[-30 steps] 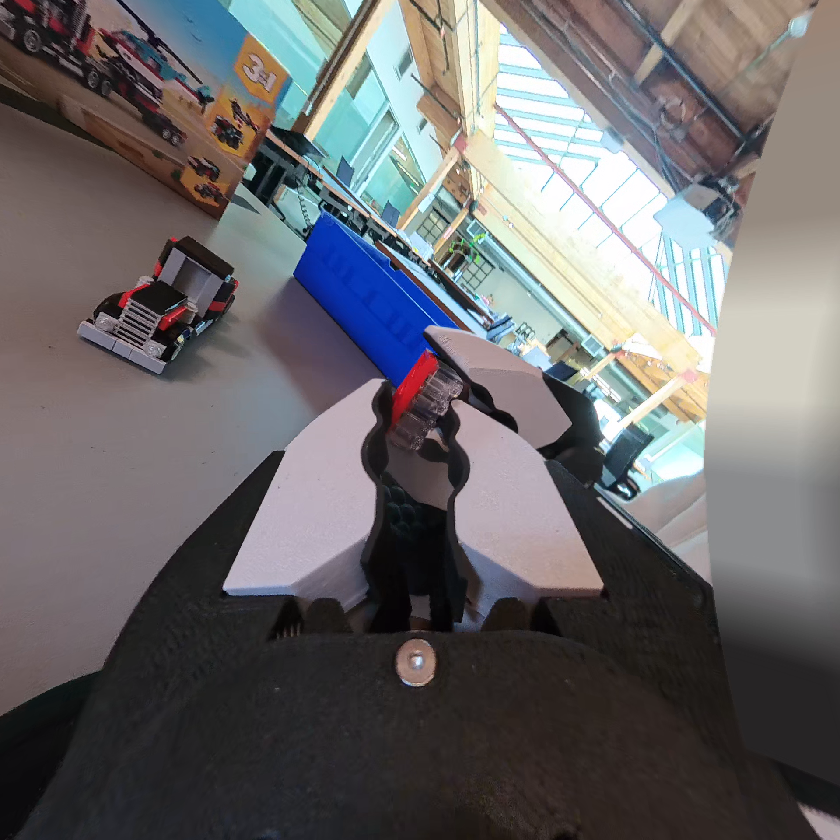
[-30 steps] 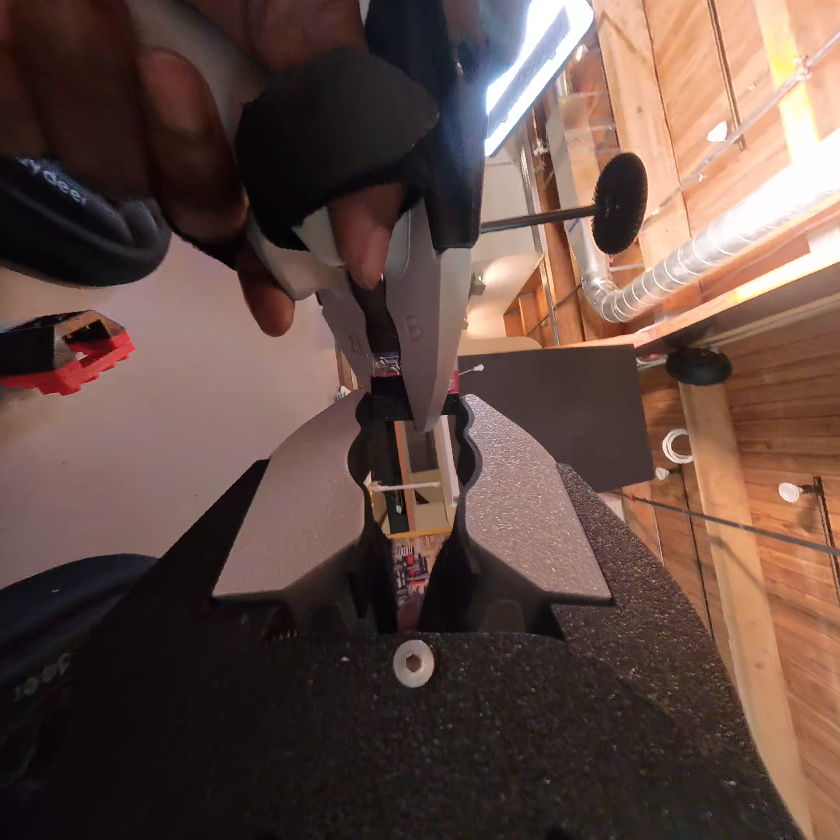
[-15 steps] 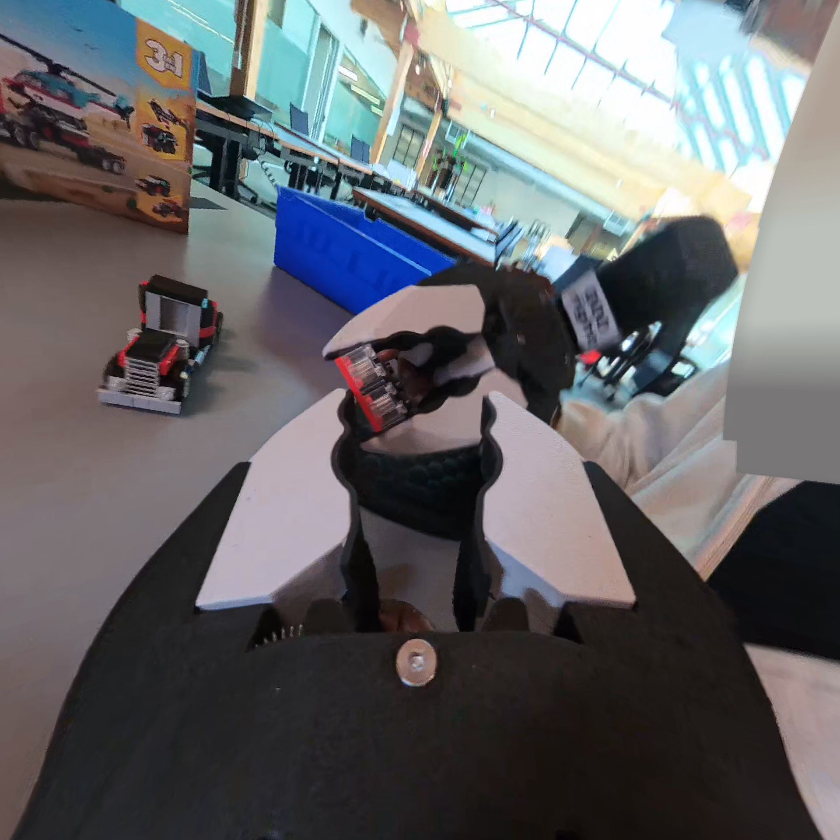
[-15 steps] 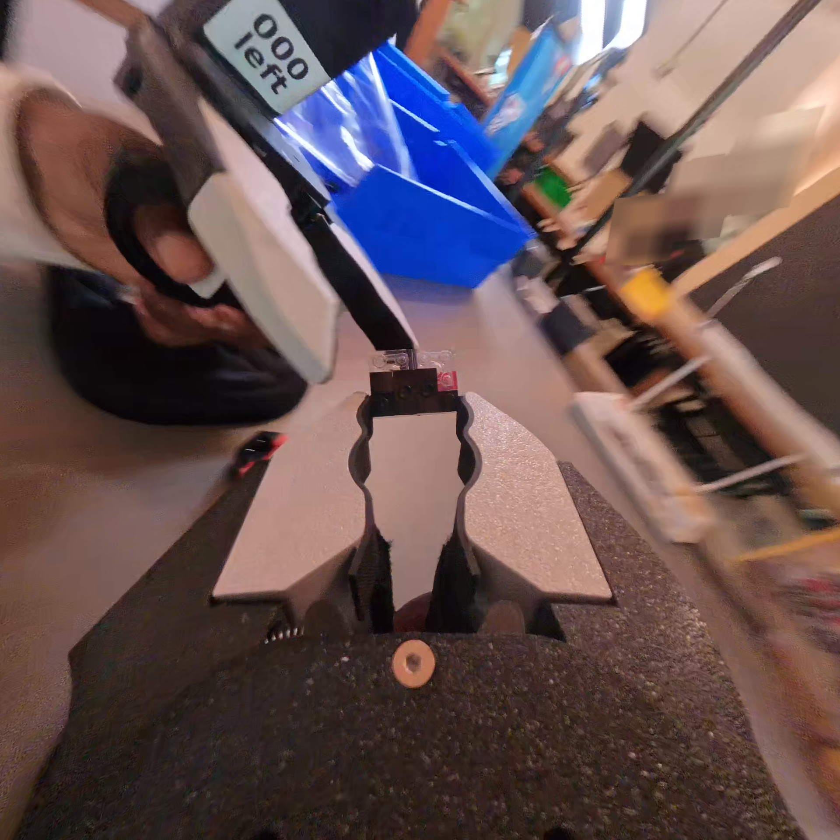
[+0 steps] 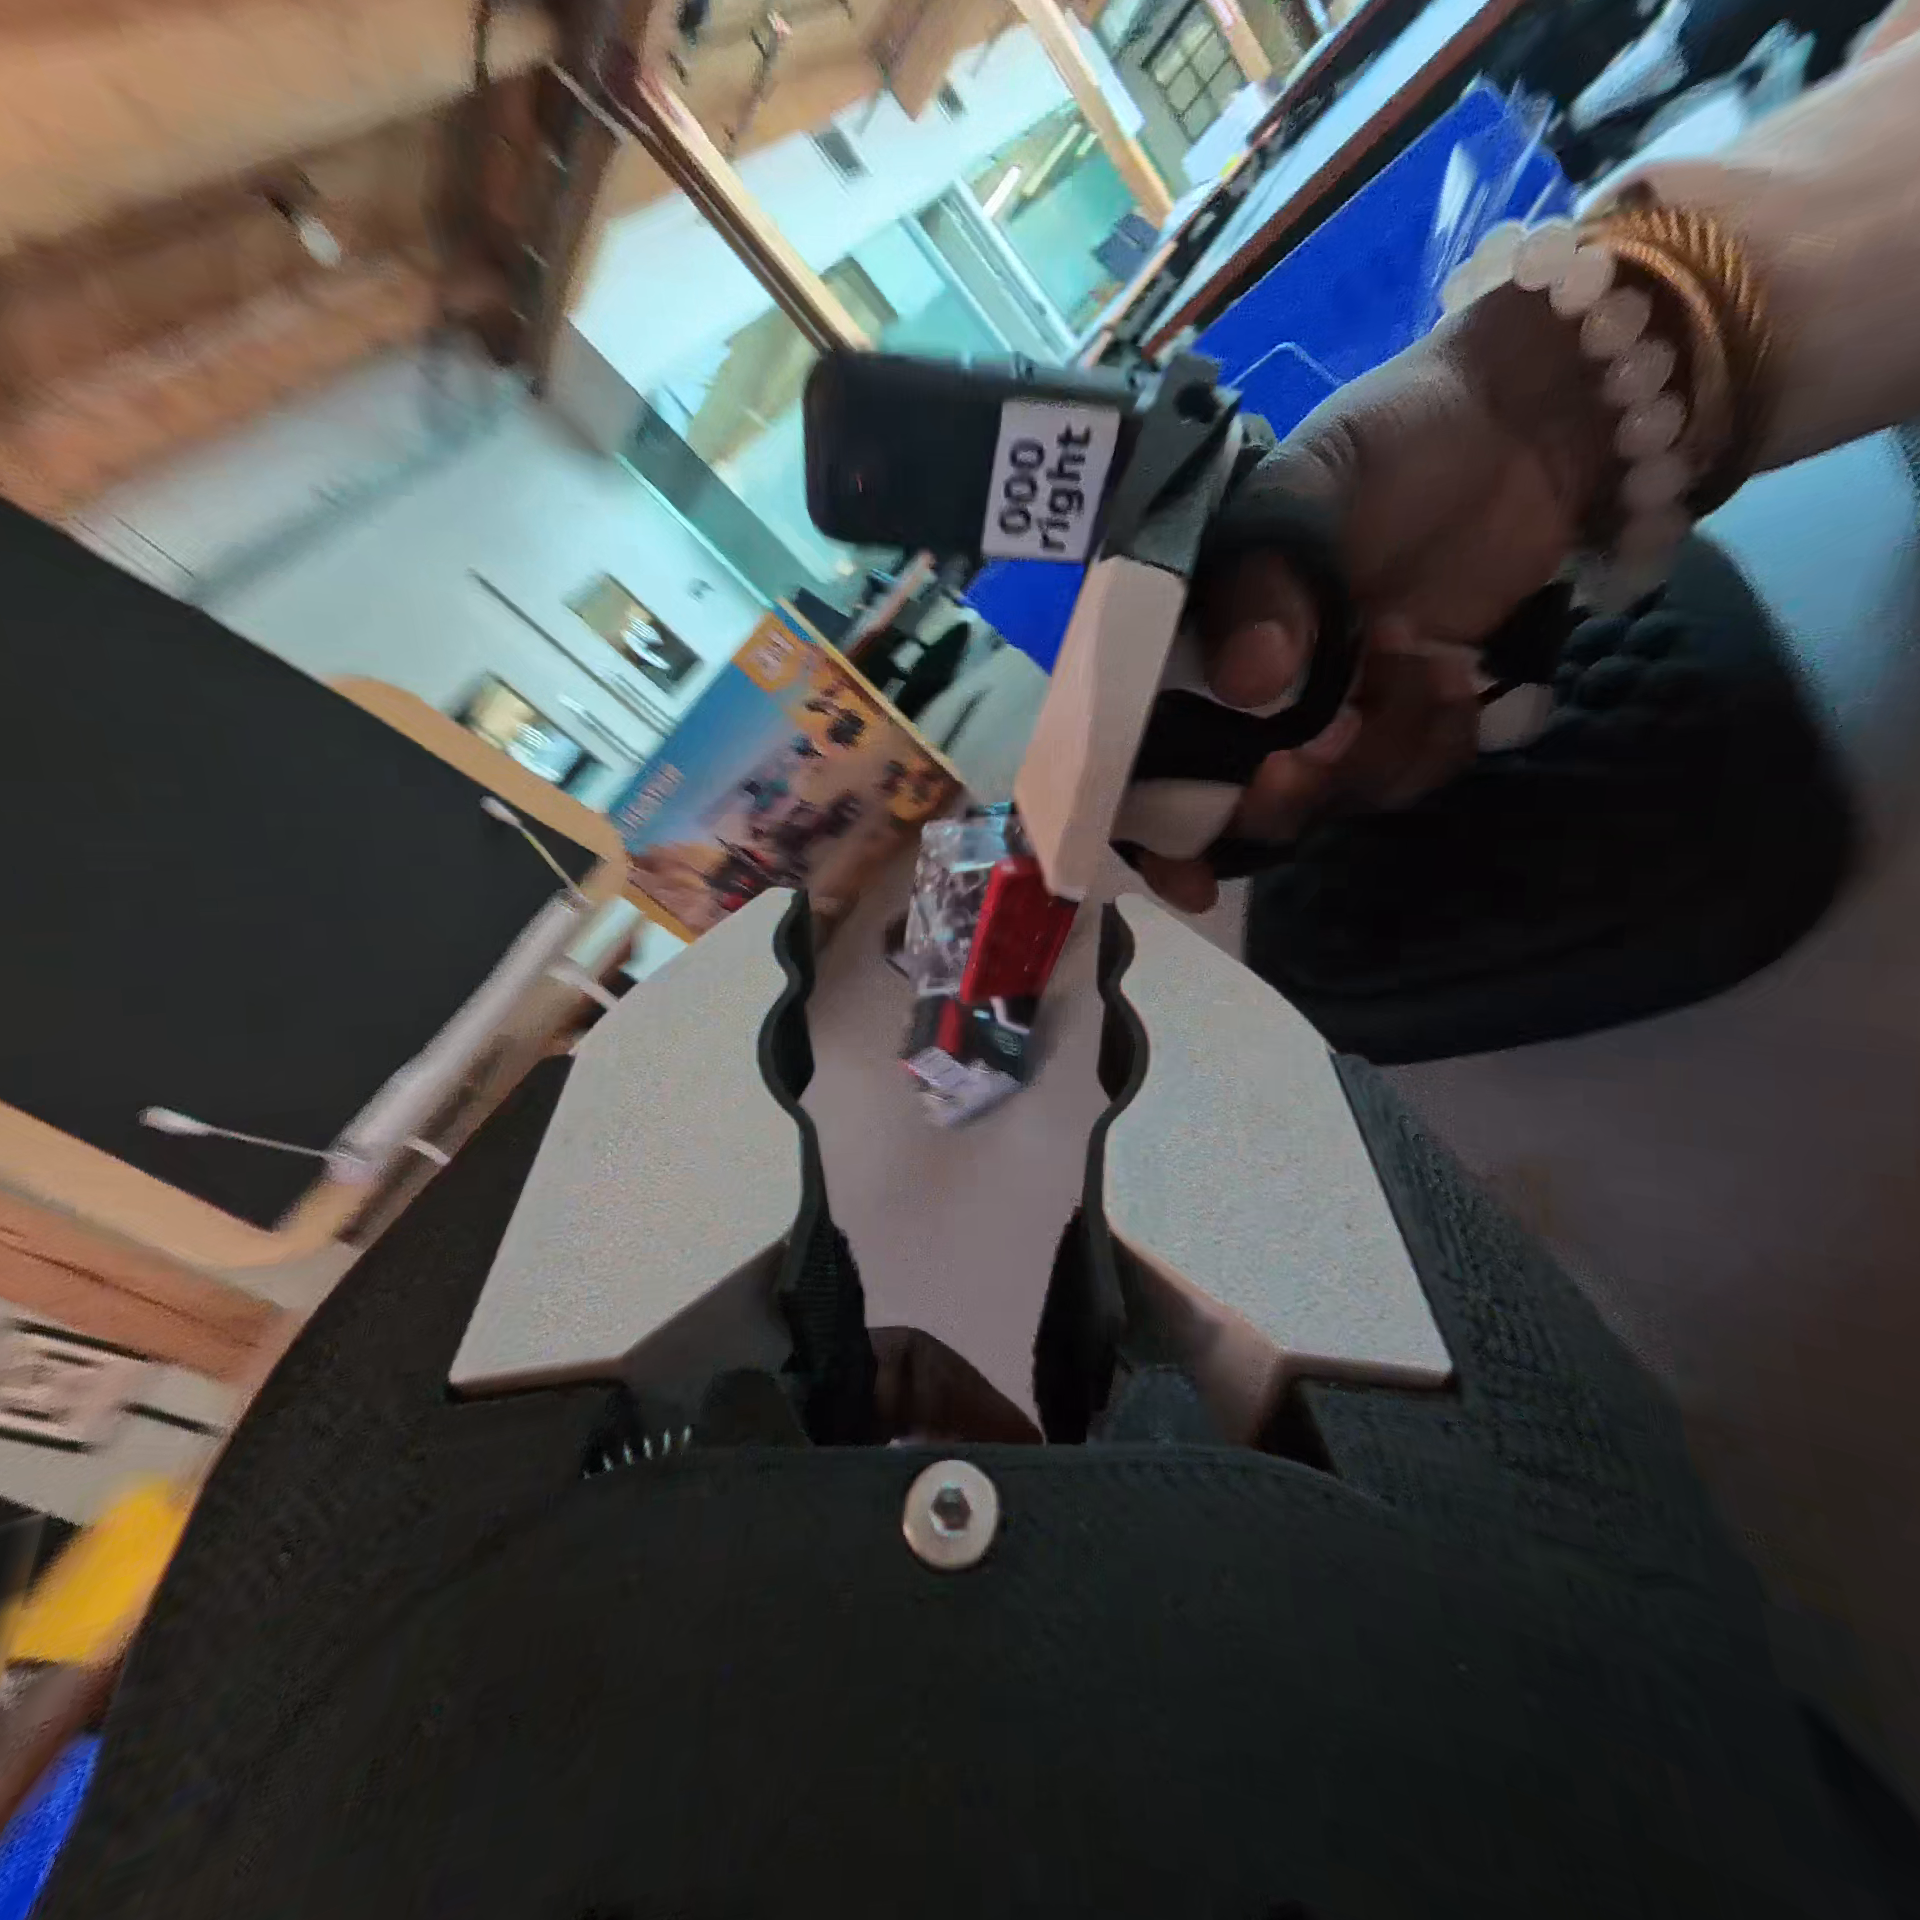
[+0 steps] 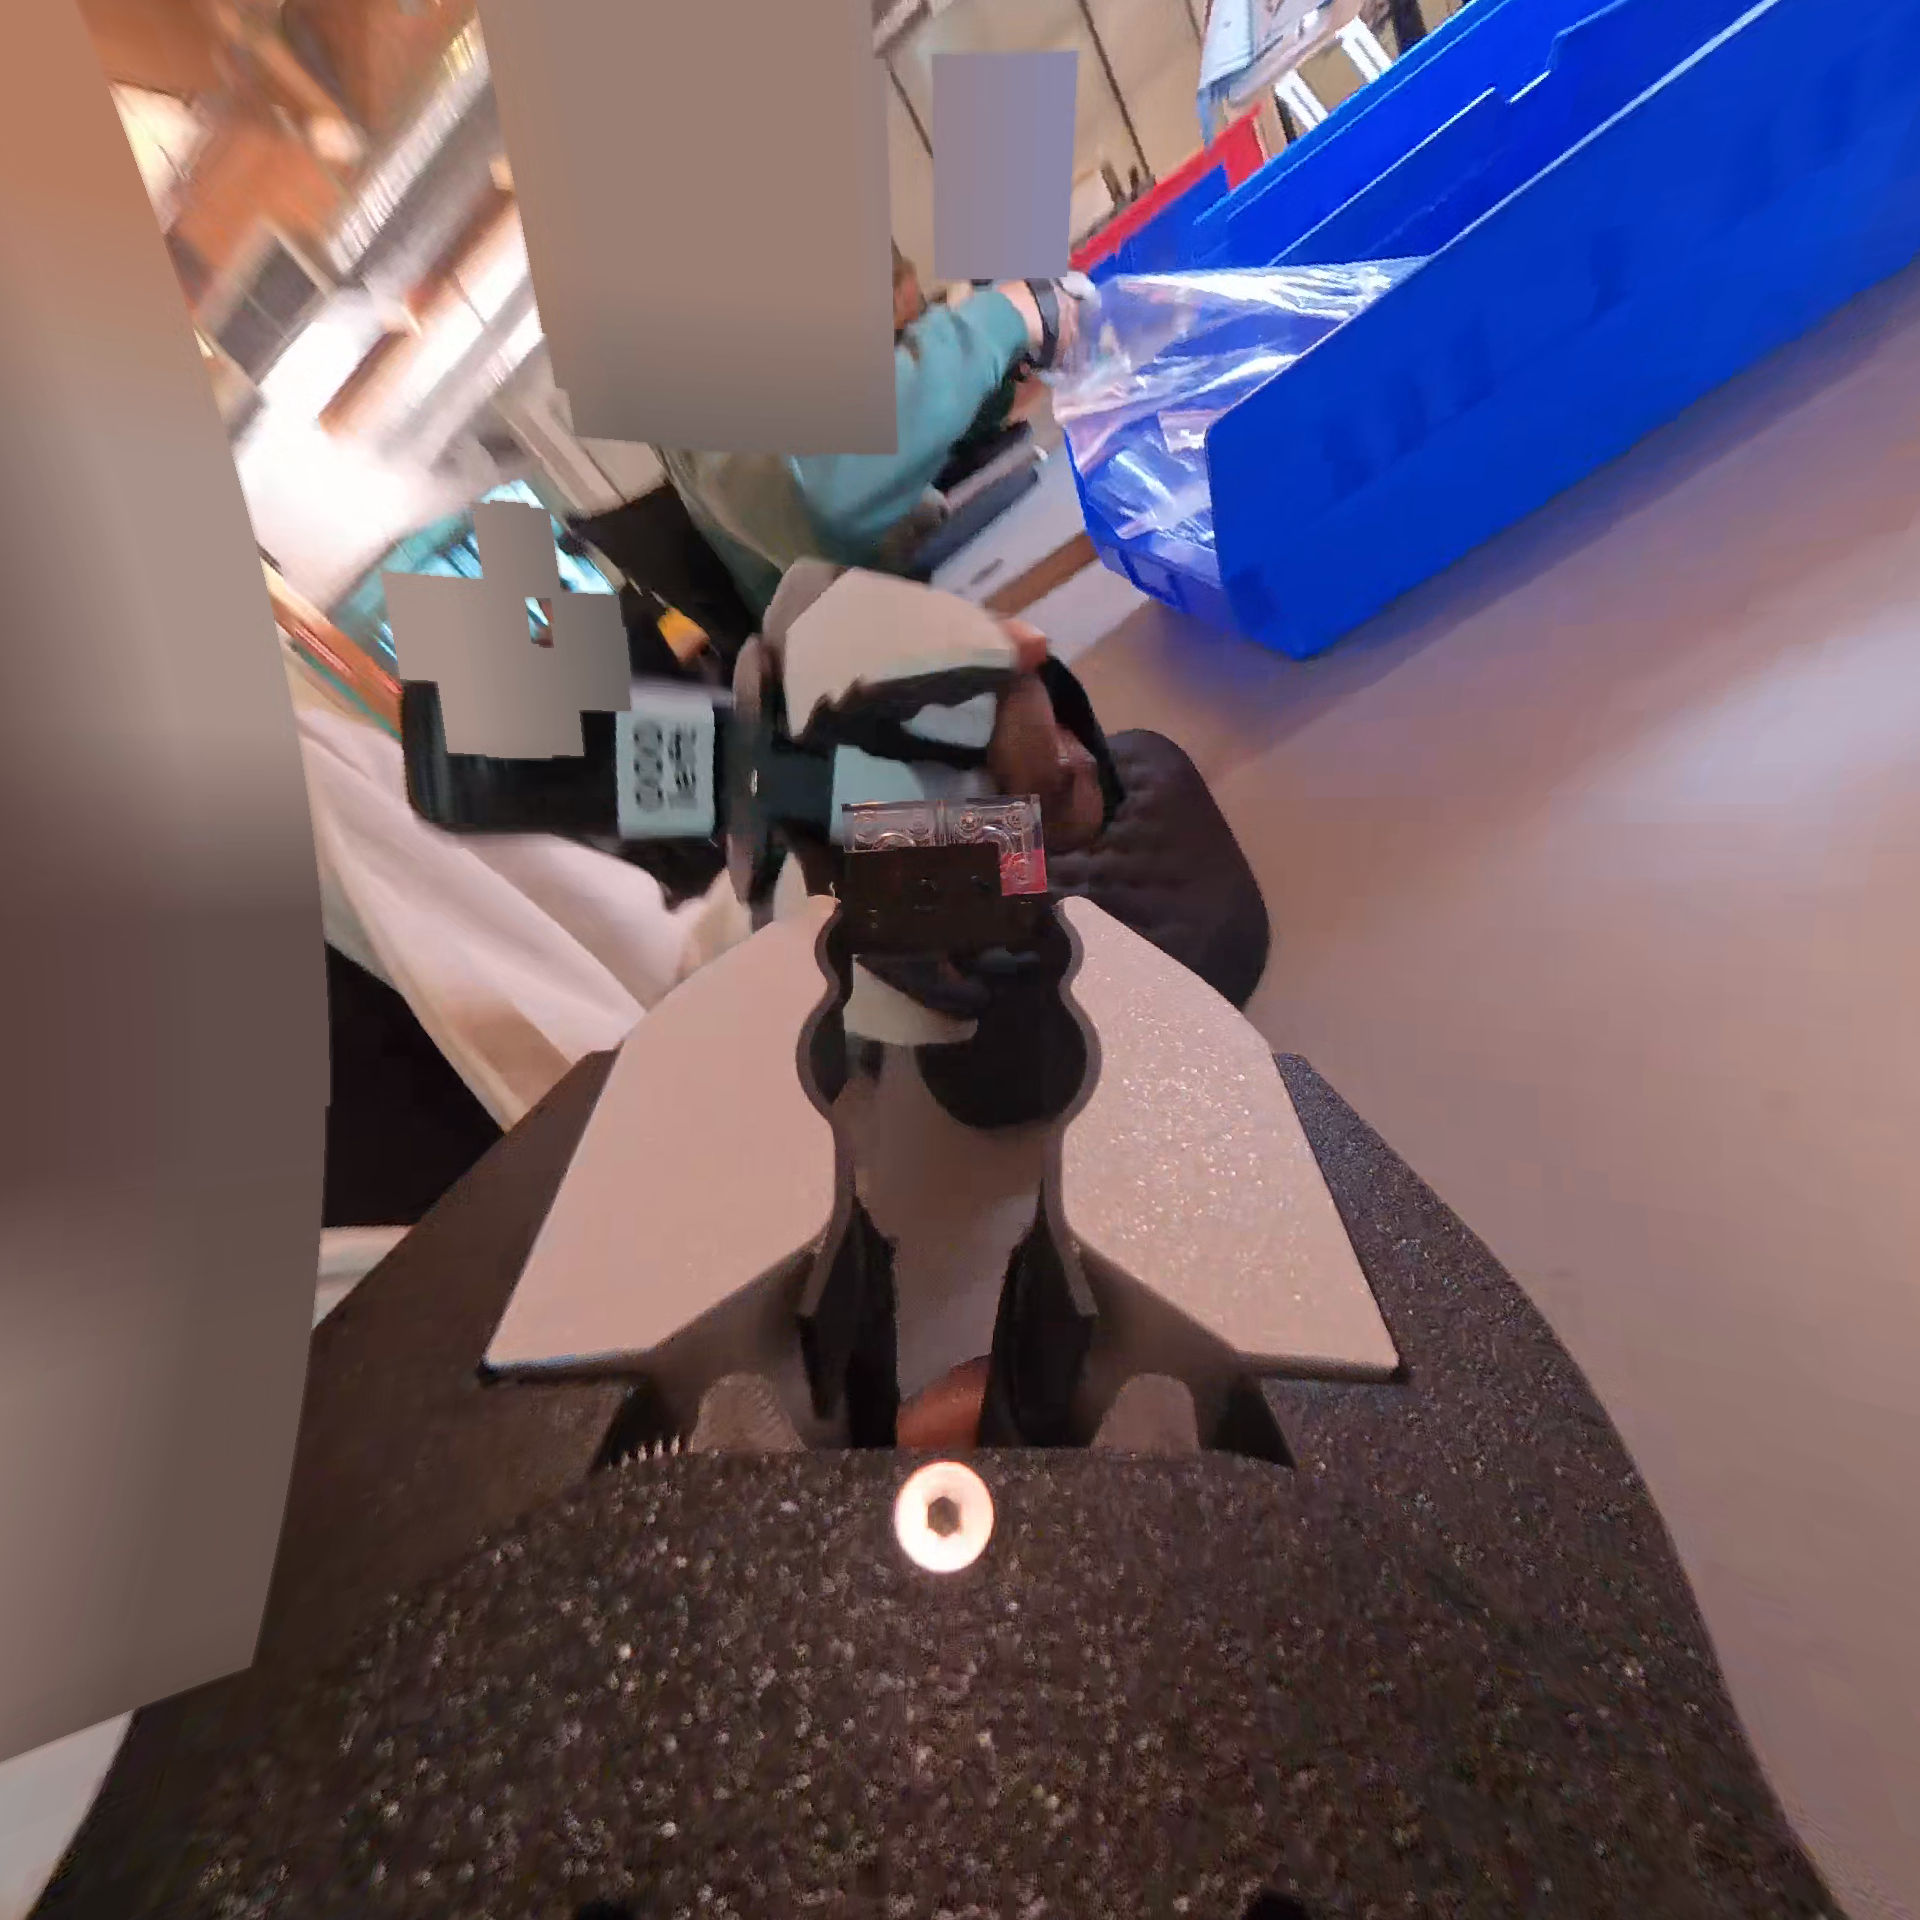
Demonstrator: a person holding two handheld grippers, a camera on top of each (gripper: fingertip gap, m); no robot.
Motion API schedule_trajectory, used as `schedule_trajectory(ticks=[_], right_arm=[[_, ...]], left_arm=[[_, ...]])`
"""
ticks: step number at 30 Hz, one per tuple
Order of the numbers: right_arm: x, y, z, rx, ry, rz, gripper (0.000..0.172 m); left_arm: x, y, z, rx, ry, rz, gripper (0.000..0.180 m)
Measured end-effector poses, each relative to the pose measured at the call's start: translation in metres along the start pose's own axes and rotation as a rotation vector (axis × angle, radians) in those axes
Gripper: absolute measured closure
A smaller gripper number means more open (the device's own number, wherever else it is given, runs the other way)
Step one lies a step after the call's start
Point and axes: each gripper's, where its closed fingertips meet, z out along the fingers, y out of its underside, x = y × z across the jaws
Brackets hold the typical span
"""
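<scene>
My right gripper [image 6: 948, 914] is shut on a small brick assembly [image 6: 940, 883]: a black block with clear pieces on top and a red corner. The left wrist view shows the same assembly as a red plate with clear bricks [image 5: 1013, 935] at the right gripper's fingertips [image 5: 1060, 883]. My left gripper [image 5: 951, 914] is open and holds nothing; the assembly is beyond its fingertips. A black, red and grey toy truck [image 5: 961, 1060] stands on the table just under the assembly; I cannot tell whether they touch. The left gripper also shows in the right wrist view [image 6: 883, 665], a little behind the assembly.
A blue bin [image 6: 1558, 364] with a clear plastic bag [image 6: 1174, 364] stands at the far right of the table. A picture-printed toy box [image 5: 769, 769] stands behind the truck. A black cushion-like pad [image 6: 1195, 862] lies on the table. People sit in the background. My two grippers' fingertips are within a few centimetres of each other.
The left gripper opened and let go of the brick assembly, which stayed in the right gripper. Both grippers then swung round, and the assembly now hangs over the toy truck.
</scene>
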Motion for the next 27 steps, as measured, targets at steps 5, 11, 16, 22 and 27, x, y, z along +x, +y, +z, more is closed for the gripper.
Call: schedule_trajectory(ticks=[5,11,16,22,27], right_arm=[[0.003,-0.005,0.002,0.114,-0.051,0.188,0.137],[-0.011,-0.015,-0.003,0.176,-0.097,0.102,0.131],[-0.018,-0.03,-0.02,0.244,0.049,-0.396,0.147],[-0.023,-0.03,-0.01,0.094,0.183,-0.738,0.149],[-0.021,-0.022,0.0,0.067,0.18,-0.71,0.152]], left_arm=[[-0.004,-0.003,0.005,-0.044,-0.147,0.251,0.151],[-0.012,-0.009,-0.002,0.073,-0.084,-0.116,0.154],[-0.013,-0.011,-0.011,0.187,0.122,-0.645,0.154],[-0.009,-0.013,-0.012,0.191,0.211,-0.757,0.154],[0.0,-0.014,-0.01,0.167,0.236,-0.703,0.154]])
